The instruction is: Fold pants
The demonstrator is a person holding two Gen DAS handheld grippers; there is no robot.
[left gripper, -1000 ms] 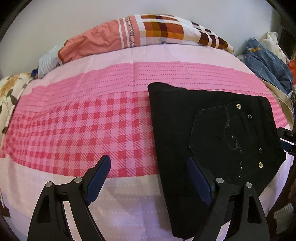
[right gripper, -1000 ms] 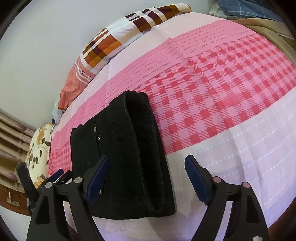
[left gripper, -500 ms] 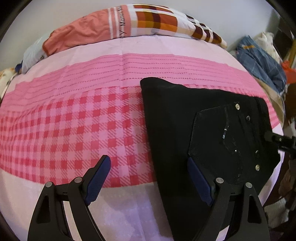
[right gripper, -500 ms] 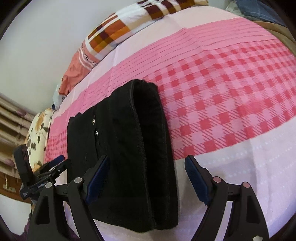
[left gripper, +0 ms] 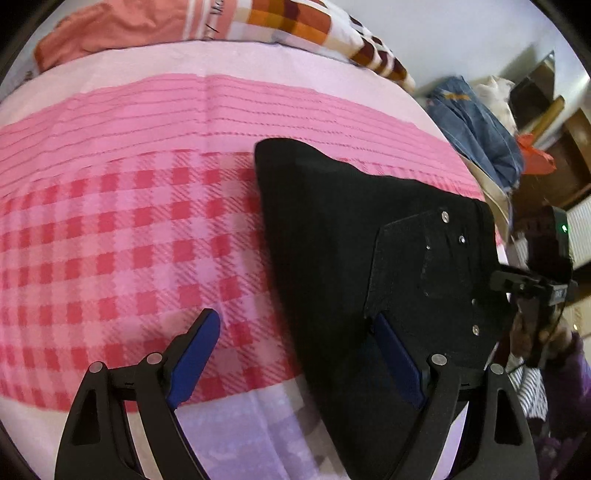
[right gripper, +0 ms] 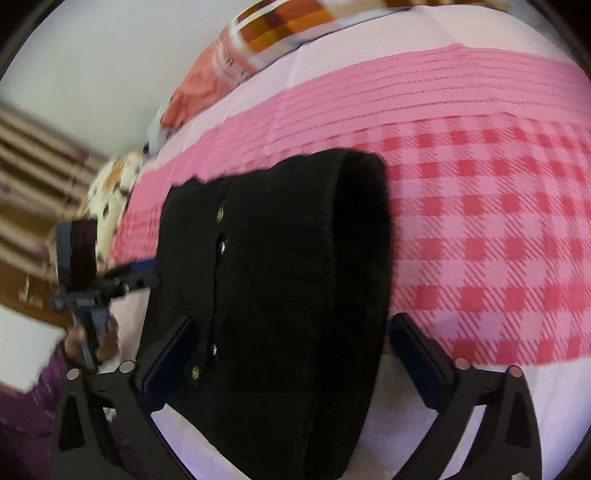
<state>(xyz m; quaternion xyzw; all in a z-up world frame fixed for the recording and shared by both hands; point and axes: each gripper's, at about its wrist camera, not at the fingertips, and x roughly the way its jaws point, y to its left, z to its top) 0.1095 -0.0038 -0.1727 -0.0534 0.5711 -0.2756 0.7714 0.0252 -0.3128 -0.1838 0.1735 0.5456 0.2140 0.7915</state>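
Note:
The black pants (left gripper: 351, 236) lie folded into a thick rectangle on the pink checked bedsheet (left gripper: 110, 236); a back pocket with metal rivets faces up. In the right wrist view the pants (right gripper: 280, 280) show a rolled fold along their right edge. My left gripper (left gripper: 295, 354) is open and empty, its right finger over the pants' near edge, its left finger over the sheet. My right gripper (right gripper: 291, 354) is open and empty, straddling the folded pants close above them. Each gripper shows in the other's view, at the pants' far side.
An orange and plaid pillow (left gripper: 258, 22) lies at the head of the bed. A pile of blue clothes (left gripper: 476, 125) sits off the bed's right side. A floral cushion (right gripper: 110, 192) lies at the left edge in the right wrist view.
Both grippers have moved closer to the pants and lower over them. The pants lie as before, and both grippers stay open.

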